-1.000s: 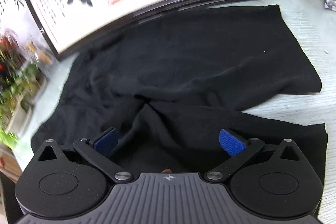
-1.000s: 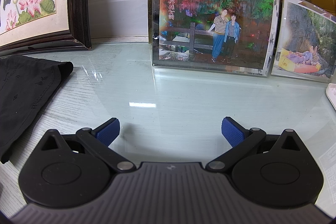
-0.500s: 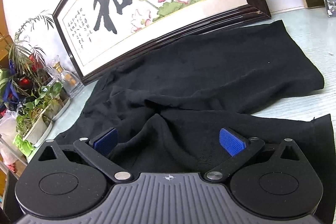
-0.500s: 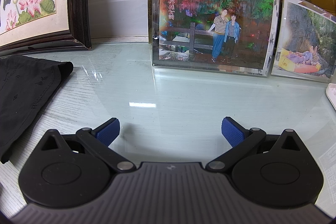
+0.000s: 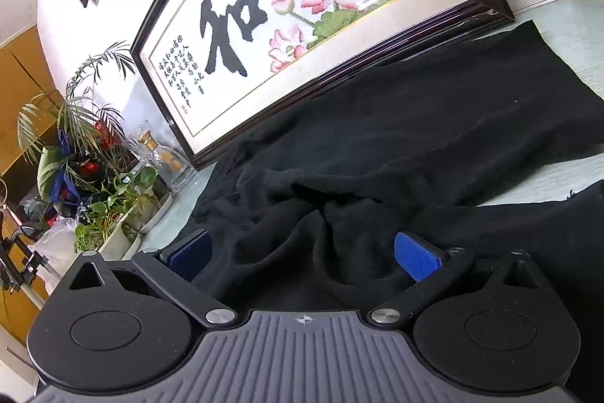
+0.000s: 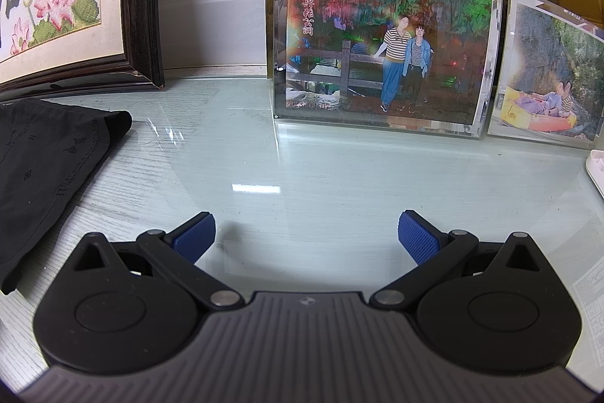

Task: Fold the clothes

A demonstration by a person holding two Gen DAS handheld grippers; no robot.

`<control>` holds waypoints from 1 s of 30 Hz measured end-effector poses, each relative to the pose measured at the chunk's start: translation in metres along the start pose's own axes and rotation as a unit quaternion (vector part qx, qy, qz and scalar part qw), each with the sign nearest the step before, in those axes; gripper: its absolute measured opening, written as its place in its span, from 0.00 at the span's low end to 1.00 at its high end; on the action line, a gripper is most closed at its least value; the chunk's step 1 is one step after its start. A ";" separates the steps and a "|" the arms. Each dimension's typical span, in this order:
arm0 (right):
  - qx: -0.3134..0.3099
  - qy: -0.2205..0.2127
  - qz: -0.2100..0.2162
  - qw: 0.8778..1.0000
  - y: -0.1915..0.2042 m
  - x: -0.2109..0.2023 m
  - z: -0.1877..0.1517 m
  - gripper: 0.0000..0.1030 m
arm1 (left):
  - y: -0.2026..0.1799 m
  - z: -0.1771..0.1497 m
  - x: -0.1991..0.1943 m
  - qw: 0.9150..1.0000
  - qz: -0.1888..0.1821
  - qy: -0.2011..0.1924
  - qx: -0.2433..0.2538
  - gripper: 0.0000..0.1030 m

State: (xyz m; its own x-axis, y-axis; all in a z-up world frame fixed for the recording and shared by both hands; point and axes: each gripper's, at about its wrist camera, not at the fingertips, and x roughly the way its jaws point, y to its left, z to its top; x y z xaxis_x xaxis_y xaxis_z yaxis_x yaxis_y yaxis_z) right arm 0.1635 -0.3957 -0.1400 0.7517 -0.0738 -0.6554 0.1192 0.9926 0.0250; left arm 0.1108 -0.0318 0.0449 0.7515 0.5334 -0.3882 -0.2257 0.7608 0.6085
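Black garment [image 5: 415, 138] is lying rumpled on the glass surface [image 6: 302, 169]; the left gripper [image 5: 302, 252] is hovering wide over its ridge, which it should pinch deeply. The right gripper [image 6: 305, 237] is waiting wide, empty.

Left wrist view: garment [image 5: 415, 138] spread on tabletop [image 5: 558, 176], its far edge against the framed embroidery [image 5: 302, 25] leaning behind it. Glass bottle [image 5: 166, 157] just left of that frame's lower corner; potted plants [image 5: 113, 199] left of the bottle. Left gripper [image 5: 302, 252] over a bunched fold at the near side.

Right wrist view: right gripper [image 6: 305, 237] over bare tabletop, garment edge to its left. Photo frame [image 6: 385, 44] stands behind, a second photo [image 6: 547, 78] to its right.
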 end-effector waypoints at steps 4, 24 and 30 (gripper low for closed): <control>0.000 0.000 0.000 1.000 0.000 0.000 0.000 1.00 | -0.003 0.002 -0.002 1.000 0.009 -0.006 0.007 1.00; 0.000 0.000 0.000 1.000 0.001 0.000 0.000 1.00 | -0.179 -0.070 -0.014 0.876 0.328 -0.212 0.284 1.00; -0.001 0.000 -0.001 1.000 0.002 0.000 0.000 1.00 | -0.221 -0.098 -0.009 0.876 0.334 -0.197 0.285 1.00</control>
State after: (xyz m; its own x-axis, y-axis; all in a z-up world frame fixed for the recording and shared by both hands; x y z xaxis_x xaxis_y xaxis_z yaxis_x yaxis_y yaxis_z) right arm 0.1638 -0.3939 -0.1402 0.7517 -0.0755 -0.6551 0.1198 0.9925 0.0231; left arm 0.0934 -0.1684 -0.1541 0.7508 0.5348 0.3878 -0.4351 -0.0414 0.8994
